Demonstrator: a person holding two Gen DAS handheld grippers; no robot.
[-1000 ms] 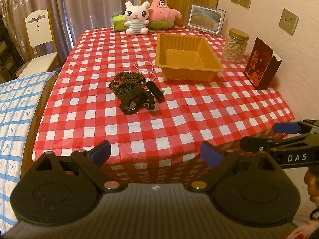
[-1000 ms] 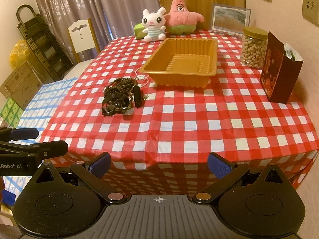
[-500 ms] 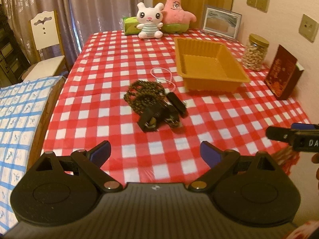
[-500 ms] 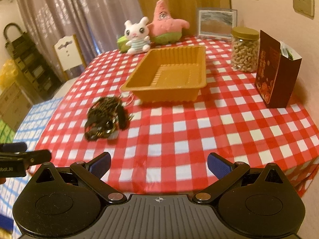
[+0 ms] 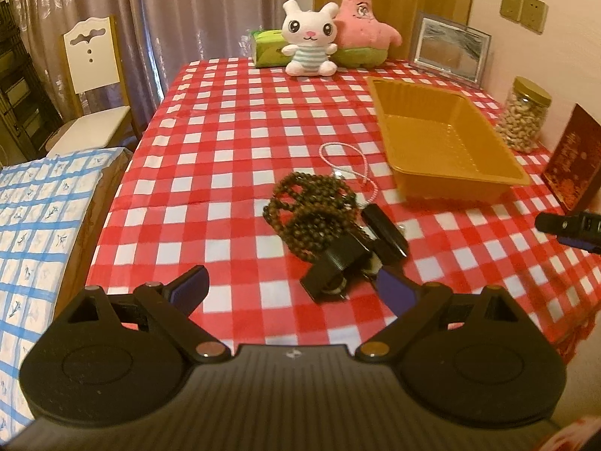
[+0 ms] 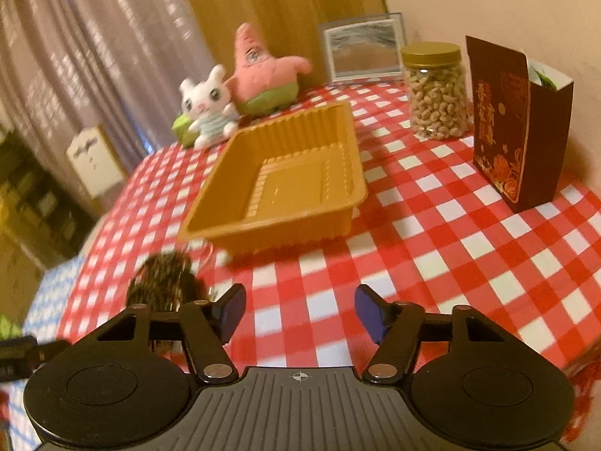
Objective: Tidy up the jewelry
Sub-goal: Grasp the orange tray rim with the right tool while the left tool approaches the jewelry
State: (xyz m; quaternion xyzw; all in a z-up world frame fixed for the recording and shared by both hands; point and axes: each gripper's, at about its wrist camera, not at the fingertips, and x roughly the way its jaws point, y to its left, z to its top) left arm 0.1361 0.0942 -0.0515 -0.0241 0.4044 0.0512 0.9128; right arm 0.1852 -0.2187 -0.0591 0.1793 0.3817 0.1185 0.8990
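Mid-bench point(image 5: 233, 120), jewelry pile point(image 5: 326, 221) sits near the front edge, clear cloth all round, gold tray point(image 5: 443, 139) just beyond. Left gripper point(image 5: 291, 289) jaws wide, empty. Right gripper point(image 6: 298, 312) jaws closing, nothing between.

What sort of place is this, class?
Probably a room in a home: a table with a red checked tablecloth, plush toys by a framed picture, and a curtained window.
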